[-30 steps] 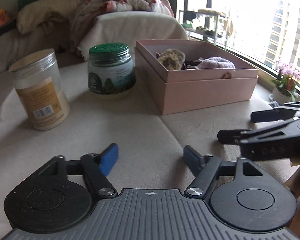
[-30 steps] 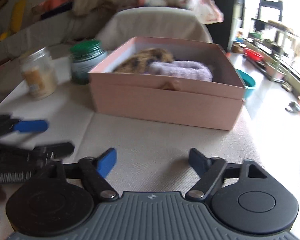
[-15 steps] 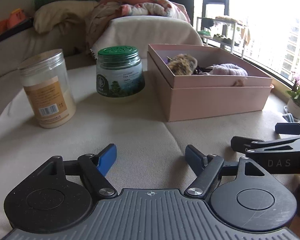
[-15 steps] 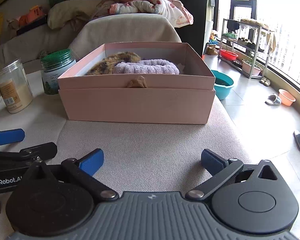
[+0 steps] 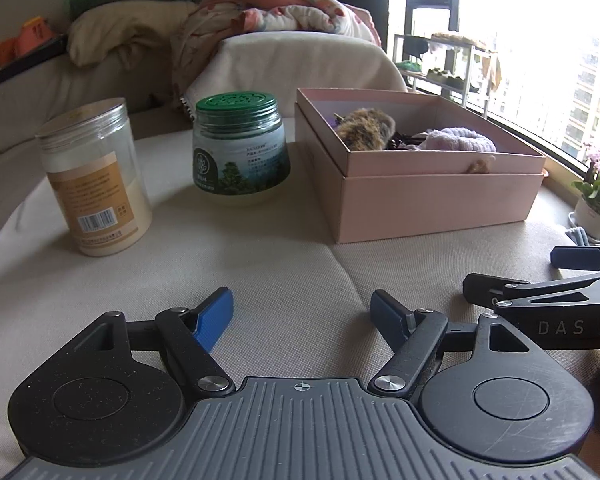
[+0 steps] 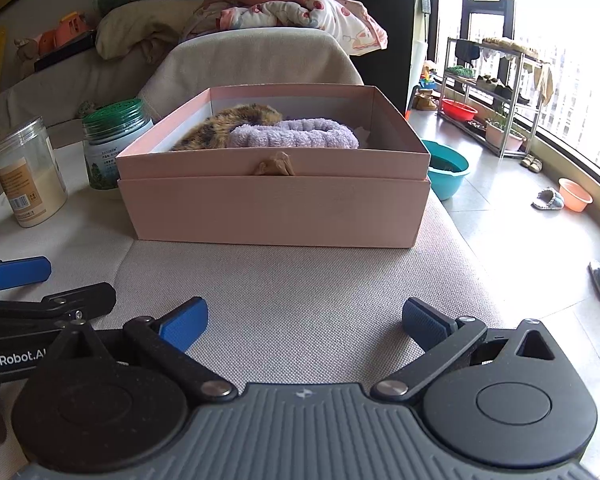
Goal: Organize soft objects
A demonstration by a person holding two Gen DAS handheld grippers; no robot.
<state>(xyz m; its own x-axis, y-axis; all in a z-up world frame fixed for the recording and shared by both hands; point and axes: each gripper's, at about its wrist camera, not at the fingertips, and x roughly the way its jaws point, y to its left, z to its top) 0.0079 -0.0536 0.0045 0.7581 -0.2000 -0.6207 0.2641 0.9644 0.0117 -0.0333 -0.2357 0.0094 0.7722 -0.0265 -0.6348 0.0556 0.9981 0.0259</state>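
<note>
**Both tongs open and empty; soft items in pink box**

Left wrist view: the left tongs [image 5: 302, 314] stand apart over the beige fabric surface [image 5: 284, 264], with nothing between the blue pads [image 5: 215, 318]; the right tongs [image 5: 512, 276] enter from the right edge, near and side-on, one blue pad above one black finger, apart and empty. The pink box [image 5: 432, 204] sits open ahead and to the right; inside it lie a brown furry item [image 5: 366, 130] and, just beside it toward the window, a lilac terry item [image 5: 460, 142]; a small tan tuft [image 5: 480, 166] hangs over the near wall. Left of the box stands a green-lidded jar [image 5: 240, 152]; further left, a clear plastic canister [image 5: 94, 178] part-filled with pale powder; both upright.

Right wrist view: the right tongs [image 6: 304, 322] are spread wide and hold nothing; the left tongs [image 6: 56, 282] show at the left edge, also apart. The pink box [image 6: 276, 216] lies straight ahead, well apart from the pads; the brown spotted furry item [image 6: 224, 122] rests behind and to the left of the lilac terry item [image 6: 296, 136], the two touching; the tan tuft [image 6: 276, 165] sits at the middle of the near wall. The green-lidded jar [image 6: 110, 136] stands just beside the box's left wall; the canister [image 6: 26, 178] stands further left. A teal basin [image 6: 448, 172] is on the floor behind the box.
</note>
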